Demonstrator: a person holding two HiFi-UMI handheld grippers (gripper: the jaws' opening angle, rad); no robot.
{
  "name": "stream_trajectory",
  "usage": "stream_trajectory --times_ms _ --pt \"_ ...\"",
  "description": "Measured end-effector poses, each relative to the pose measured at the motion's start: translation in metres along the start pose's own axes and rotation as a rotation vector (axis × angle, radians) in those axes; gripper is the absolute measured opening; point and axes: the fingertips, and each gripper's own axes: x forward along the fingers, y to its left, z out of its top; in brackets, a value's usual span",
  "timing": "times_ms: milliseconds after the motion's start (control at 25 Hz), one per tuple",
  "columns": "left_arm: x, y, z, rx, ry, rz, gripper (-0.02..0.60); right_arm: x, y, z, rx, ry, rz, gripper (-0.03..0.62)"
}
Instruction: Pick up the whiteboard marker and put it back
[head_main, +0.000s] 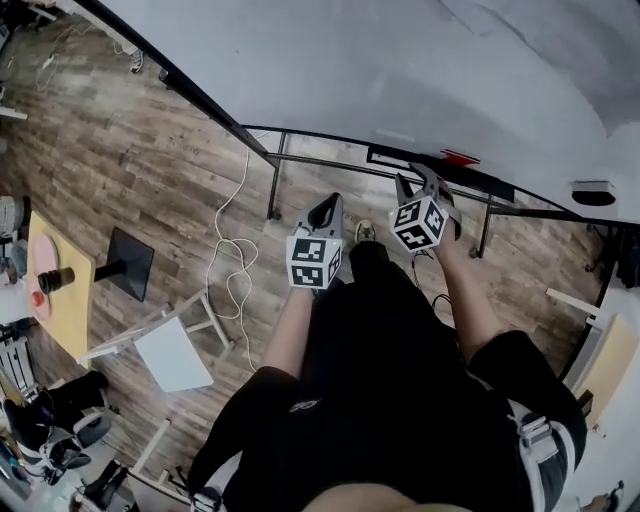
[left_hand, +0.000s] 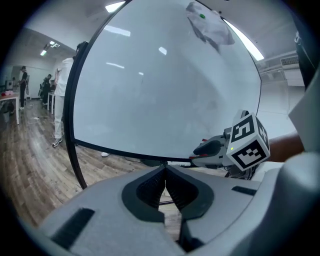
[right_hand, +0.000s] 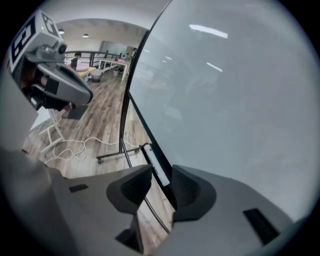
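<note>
Closest to you, at 6 o'clock in the left gripper view, your left gripper (left_hand: 165, 170) has its jaws closed tip against tip, with nothing between them. It is taking no part in the work.

Your right gripper (right_hand: 161, 175) is a little farther away, at 1 o'clock from the middle of the head view. Its jaws stand wide apart and grip nothing. The whiteboard marker (right_hand: 156, 165) shows in the gap between them, but neither pad touches it. It lies flat on the black ledge (head_main: 500, 186) under the whiteboard (right_hand: 235, 100) and runs along the lower edge of the board, pointing to 11 o'clock in the right gripper view.

From this I judge that the putting back is as good as done, because the marker rests in its place and no jaw holds it. What seems to be left is only to draw the right gripper away without pushing the marker off the ledge.

The marker is a slim, straight stick with a white barrel and a dark cap at its far end. I cannot read any print on it.
</note>
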Motion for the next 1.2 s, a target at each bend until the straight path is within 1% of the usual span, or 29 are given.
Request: stream_trajectory --times_ms 80,160,240,320,400,480,560,680,840,1200 --pt "-0.007 -0.005 0.005 0.019 -0.009 -0.024 0.008 -0.014 0.000 0.007 0.116 -0.045 -0.016 0.117" --pt "-0.013 -0.009 0.010 0.046 -0.021 -0.049 0.008 -0.031 0.000 0.016 0.263 -0.105 -0.036 0.117" --pt "-0.022 -0.014 0.016 0.074 -0.036 -0.068 0.008 -0.051 -0.002 0.026 0.372 -0.171 -0.079 0.112" --pt "-0.032 -0.019 0.021 0.098 -0.062 -0.080 0.008 -0.073 -0.002 0.033 0.428 -0.237 -0.142 0.082" --pt "-0.041 -0.026 0.027 0.119 -0.090 -0.101 0.008 -0.099 0.000 0.036 0.480 -0.295 -0.208 0.023" --pt "-0.047 -0.035 0.032 0.133 -0.114 -0.129 0.008 -0.124 0.005 0.038 0.536 -0.343 -0.255 0.014" --pt "-0.052 -0.044 0.036 0.146 -0.136 -0.148 0.008 -0.142 0.014 0.040 0.562 -0.382 -0.272 0.008" --pt "-0.058 -0.057 0.040 0.166 -0.160 -0.168 0.008 -0.163 0.024 0.038 0.566 -0.418 -0.284 0.003" --pt "-0.067 -0.075 0.043 0.166 -0.176 -0.168 0.008 -0.185 0.022 0.026 0.594 -0.451 -0.277 0.003" --pt "-0.078 -0.110 0.040 0.171 -0.196 -0.068 0.008 -0.215 0.011 0.006 0.612 -0.558 -0.223 0.003"
